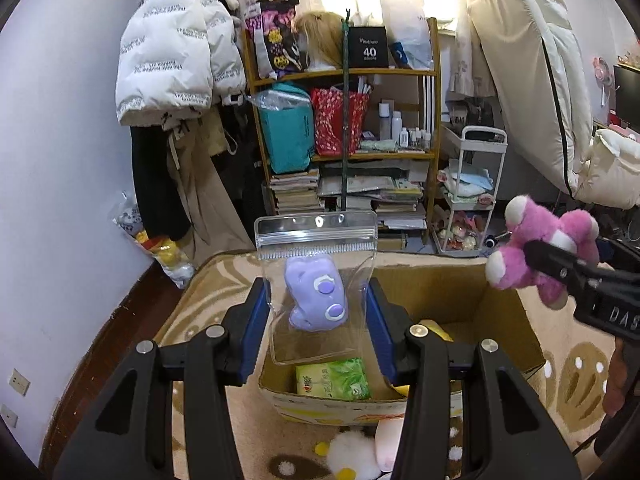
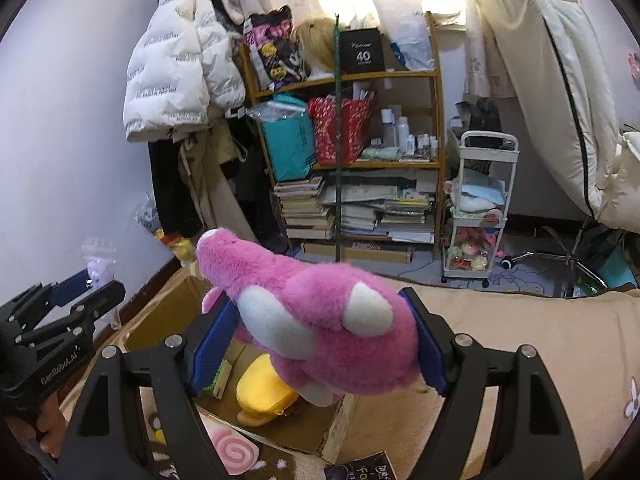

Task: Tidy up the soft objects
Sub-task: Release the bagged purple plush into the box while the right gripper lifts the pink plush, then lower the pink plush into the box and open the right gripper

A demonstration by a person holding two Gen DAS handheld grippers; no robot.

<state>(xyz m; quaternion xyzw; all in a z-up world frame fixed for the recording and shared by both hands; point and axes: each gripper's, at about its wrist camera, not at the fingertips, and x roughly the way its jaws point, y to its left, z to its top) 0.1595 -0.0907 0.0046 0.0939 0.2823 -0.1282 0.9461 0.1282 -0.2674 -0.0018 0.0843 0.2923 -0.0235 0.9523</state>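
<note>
The left hand-held gripper (image 1: 318, 312) is clamping a clear zip pouch (image 1: 320, 280) with a purple soft toy (image 1: 316, 296) inside, and it is holding the pouch in the air above the open cardboard box (image 1: 500, 320) on the patterned rug (image 1: 216, 288). The right hand-held gripper (image 2: 320, 340) is squeezing a pink plush (image 2: 316, 312) between its blue pads, also over the box, where a yellow plush (image 2: 264, 392) and a green tissue pack (image 1: 332, 378) are already lying.

The risks I am seeing are these. The pouch is smooth plastic and the pads are pressing mostly on its edges, so it is probably easy for it to slide out or to twist and fall outside the box. The pink plush is sticking far out in front of the fingers; if it is released too near the rim, it may be catching on the cardboard wall and rolling onto the rug. Both grippers are hanging near each other above one opening, so they could be bumping together when going down.
</note>
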